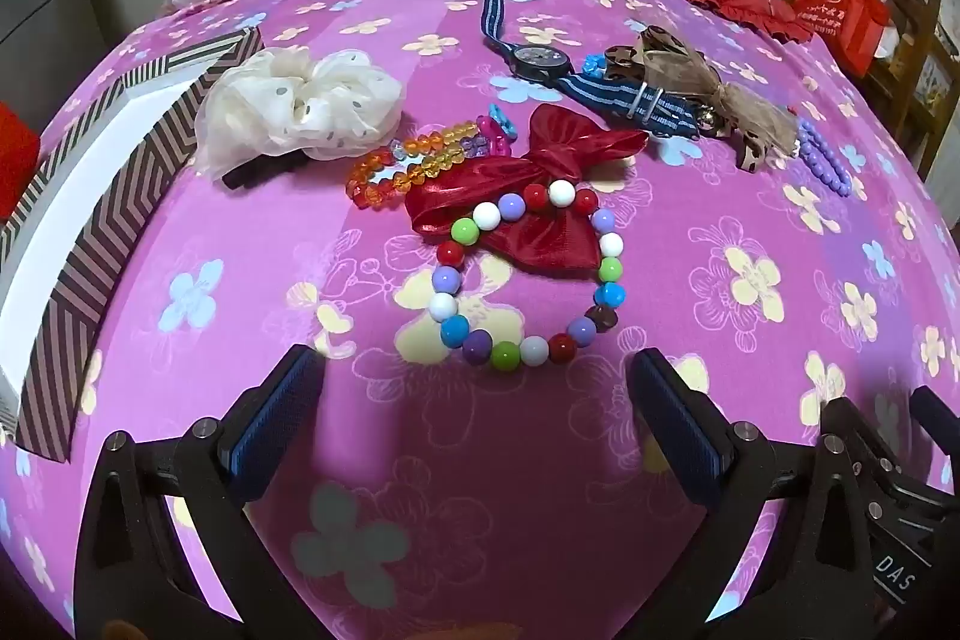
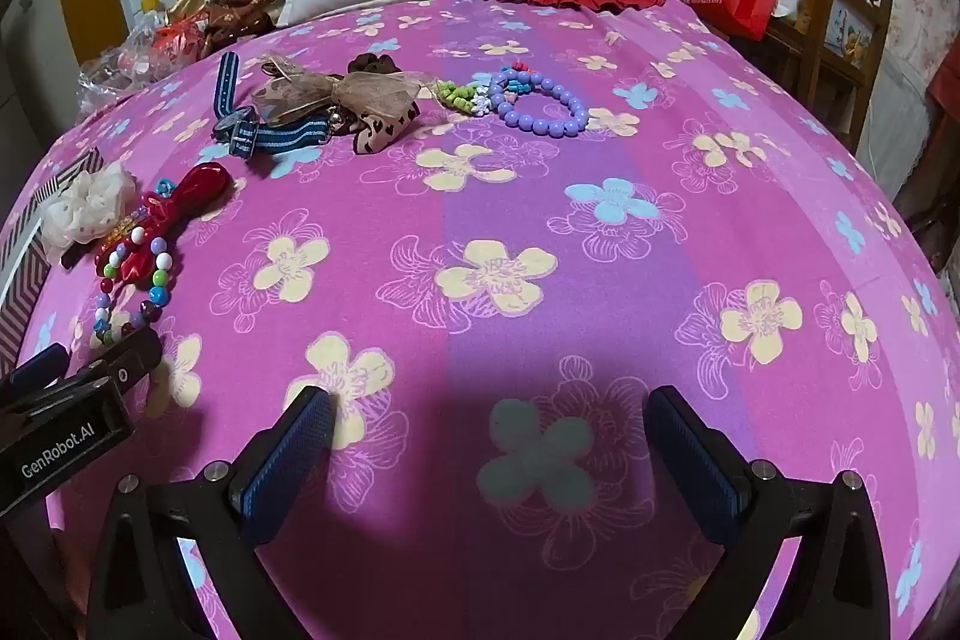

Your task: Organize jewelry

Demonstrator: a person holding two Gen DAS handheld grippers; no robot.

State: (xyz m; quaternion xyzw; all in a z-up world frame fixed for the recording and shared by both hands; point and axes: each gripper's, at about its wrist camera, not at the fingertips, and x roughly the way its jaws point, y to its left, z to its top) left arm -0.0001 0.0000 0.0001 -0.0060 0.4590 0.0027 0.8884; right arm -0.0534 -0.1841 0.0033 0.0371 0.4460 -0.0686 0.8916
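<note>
Multicoloured round-bead bracelet (image 1: 527,274), glossy, closed loop

Matt printed cotton-like cloth on the bed cover (image 1: 240,232). Glossy, smooth plastic in the multicoloured bead bracelet (image 1: 528,274); translucent, faceted gloss in the orange bead bracelet (image 1: 408,163). Shiny satin sheen on the red bow (image 1: 540,184). Sheer, soft fabric for the cream scrunchie (image 1: 300,106). Woven striped strap on the watch (image 1: 540,61). Matt purple beads (image 2: 540,106). Ribbed blue pads (image 2: 288,460) on black matt plastic tool parts.
</note>
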